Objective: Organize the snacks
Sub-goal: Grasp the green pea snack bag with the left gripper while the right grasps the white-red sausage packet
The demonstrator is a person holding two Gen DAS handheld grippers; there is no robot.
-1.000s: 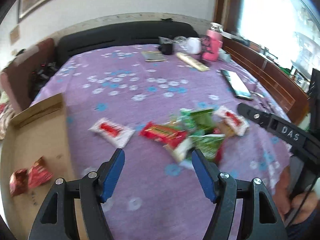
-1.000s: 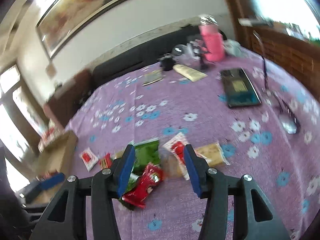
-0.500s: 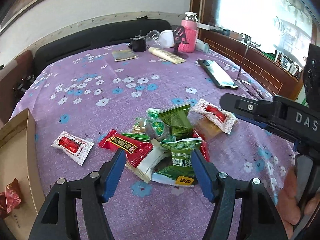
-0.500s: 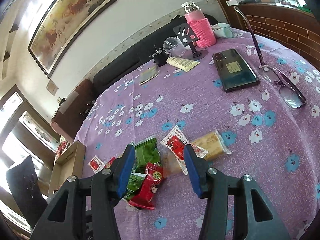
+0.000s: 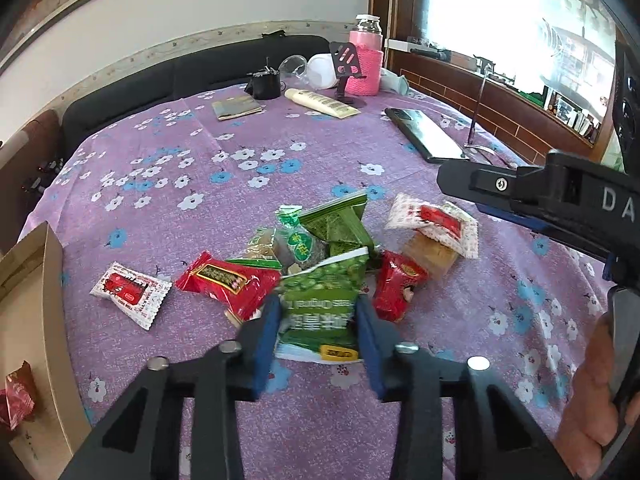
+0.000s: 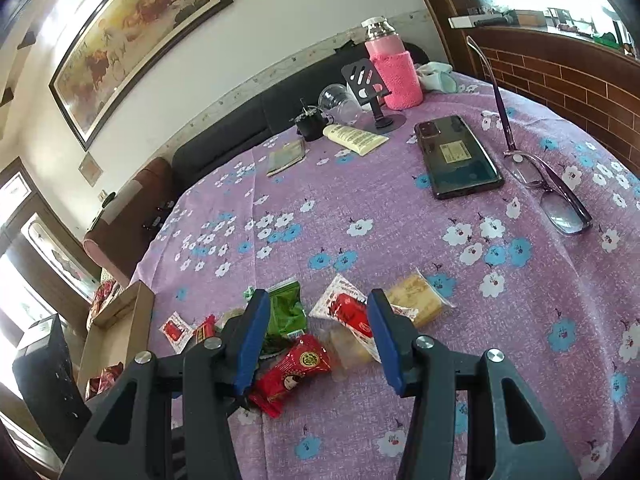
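Green pea packet (image 5: 320,312) sits at front of snack pile (image 5: 328,256), 6 o'clock on table (image 5: 240,184); my left gripper (image 5: 318,320) pinches it w/ both pads. Right gripper (image 6: 318,332) gapes wide above red packet (image 6: 296,368). Cardboard box (image 5: 28,320) at 9 o'clock.

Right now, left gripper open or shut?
Shut on the green pea packet: the left gripper has both blue pads against the packet's sides, which bulge between them.
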